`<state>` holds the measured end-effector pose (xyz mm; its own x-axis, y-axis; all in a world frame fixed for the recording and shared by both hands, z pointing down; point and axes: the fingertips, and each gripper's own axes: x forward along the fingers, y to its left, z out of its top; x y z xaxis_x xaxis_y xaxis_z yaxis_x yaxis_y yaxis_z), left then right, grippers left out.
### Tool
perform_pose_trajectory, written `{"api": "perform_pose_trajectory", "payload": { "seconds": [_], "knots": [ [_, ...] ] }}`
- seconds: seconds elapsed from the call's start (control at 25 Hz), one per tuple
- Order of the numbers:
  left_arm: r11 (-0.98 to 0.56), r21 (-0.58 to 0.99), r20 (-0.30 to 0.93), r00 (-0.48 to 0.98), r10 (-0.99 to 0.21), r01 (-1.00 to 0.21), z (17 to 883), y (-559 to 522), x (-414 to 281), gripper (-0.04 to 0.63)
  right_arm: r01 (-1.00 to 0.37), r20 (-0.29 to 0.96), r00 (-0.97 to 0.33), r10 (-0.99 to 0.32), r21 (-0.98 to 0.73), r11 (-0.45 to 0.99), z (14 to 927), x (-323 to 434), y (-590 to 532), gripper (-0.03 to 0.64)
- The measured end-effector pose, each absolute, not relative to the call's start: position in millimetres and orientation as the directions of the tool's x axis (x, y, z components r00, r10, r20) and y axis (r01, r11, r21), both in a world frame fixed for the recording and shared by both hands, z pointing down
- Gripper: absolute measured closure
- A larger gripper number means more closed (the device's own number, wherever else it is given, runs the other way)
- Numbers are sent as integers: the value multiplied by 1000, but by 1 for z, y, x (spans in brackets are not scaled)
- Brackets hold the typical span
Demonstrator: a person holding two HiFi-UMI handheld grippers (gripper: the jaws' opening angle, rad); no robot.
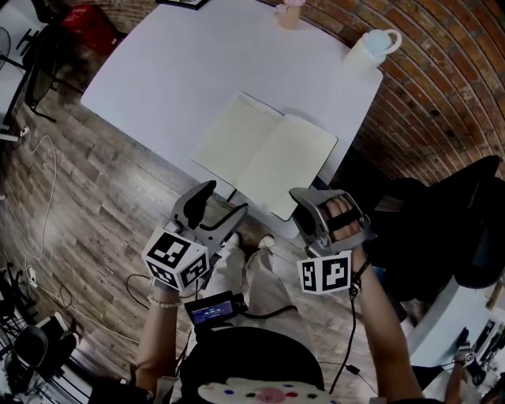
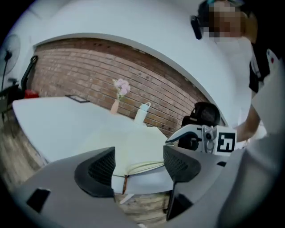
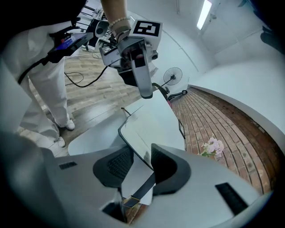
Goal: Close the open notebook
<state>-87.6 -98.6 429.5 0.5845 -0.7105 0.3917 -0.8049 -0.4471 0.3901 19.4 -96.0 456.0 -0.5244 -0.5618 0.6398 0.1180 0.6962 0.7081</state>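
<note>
Jaws apart: right gripper [image 3: 137, 161] astride notebook [image 1: 264, 154] edge, left gripper [image 2: 139, 165] near spine.

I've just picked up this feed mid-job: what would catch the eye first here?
The open notebook, blank pages up, lies at the near edge of the white table. Both grippers hang at that edge: the left gripper with jaws apart, facing the spine, the right gripper with the notebook's right-hand edge between its jaws. A white mug and a flower vase stand at the far side.
</note>
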Motion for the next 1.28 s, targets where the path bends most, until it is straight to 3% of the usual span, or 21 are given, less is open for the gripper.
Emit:
{"api": "perform_pose_trajectory", "payload": {
  "seconds": [0.2,0.36,0.56,1.16,1.28],
  "knots": [
    [-672,-31,540,554,-634,-739,446,-100,-80,224,99,627,-531,-570,714,693,448,16,-97,480],
    [-770,-178,636,526,-565,-612,469,-95,-73,212,87,620,-535,-574,716,693,444,12,-98,480],
    [-808,-219,640,544,-542,-547,480,-99,-56,212,68,608,-543,-580,720,691,437,6,-104,480],
    [-795,-276,558,583,-590,-540,454,-107,-33,218,113,593,-555,-583,748,654,420,-15,-113,474],
    [-780,-327,539,572,-618,-534,444,-109,-31,271,133,600,-557,-574,746,652,418,-17,-113,472]
  ]
}}
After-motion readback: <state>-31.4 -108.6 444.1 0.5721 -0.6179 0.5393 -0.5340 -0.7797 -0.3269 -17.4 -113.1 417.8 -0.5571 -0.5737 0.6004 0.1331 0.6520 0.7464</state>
